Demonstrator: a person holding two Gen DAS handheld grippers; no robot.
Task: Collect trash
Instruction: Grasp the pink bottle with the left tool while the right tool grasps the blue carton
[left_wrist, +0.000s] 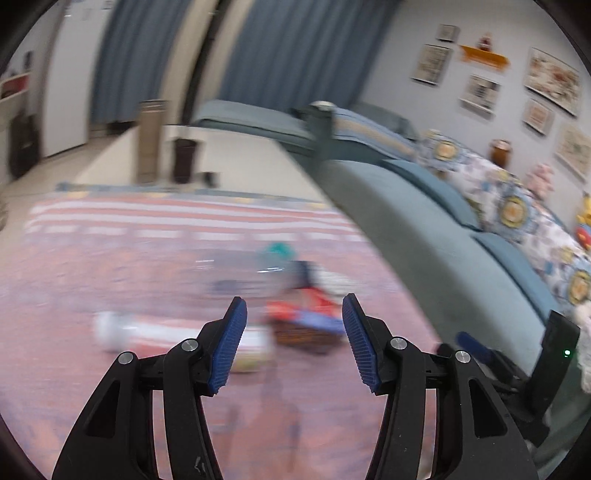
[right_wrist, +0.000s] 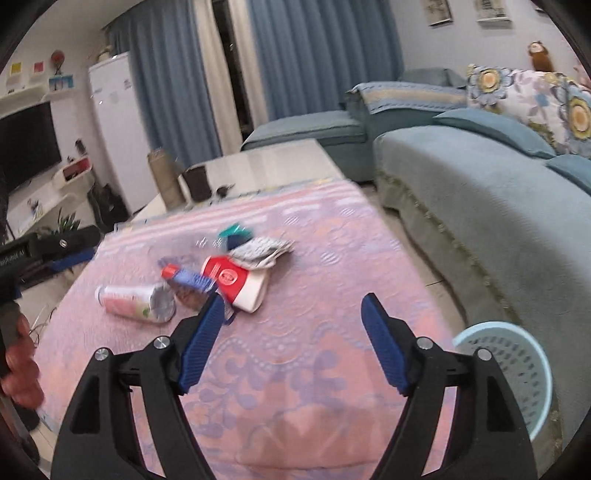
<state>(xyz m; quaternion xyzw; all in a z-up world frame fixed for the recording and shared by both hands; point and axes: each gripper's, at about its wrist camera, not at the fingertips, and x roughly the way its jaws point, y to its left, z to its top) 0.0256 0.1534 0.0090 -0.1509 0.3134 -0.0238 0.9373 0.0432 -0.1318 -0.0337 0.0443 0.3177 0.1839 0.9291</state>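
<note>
A pile of trash lies on the pink patterned cloth (right_wrist: 295, 354): a red and white paper cup (right_wrist: 236, 284) on its side, a pink can (right_wrist: 133, 303) on its side, a red and blue wrapper (right_wrist: 188, 277), crumpled paper (right_wrist: 262, 251) and a teal scrap (right_wrist: 234, 230). My right gripper (right_wrist: 291, 317) is open and empty, above the cloth just short of the pile. My left gripper (left_wrist: 294, 321) is open and empty, with the blurred wrapper (left_wrist: 306, 317) and can (left_wrist: 177, 339) close ahead of its fingertips.
A light blue plastic basket (right_wrist: 517, 365) stands on the floor at the right, beside the teal sofa (right_wrist: 480, 206). A low table (right_wrist: 266, 166) with a dark cup (right_wrist: 197, 184) lies beyond the cloth. The person's hand (right_wrist: 18, 365) with the other gripper shows at the left.
</note>
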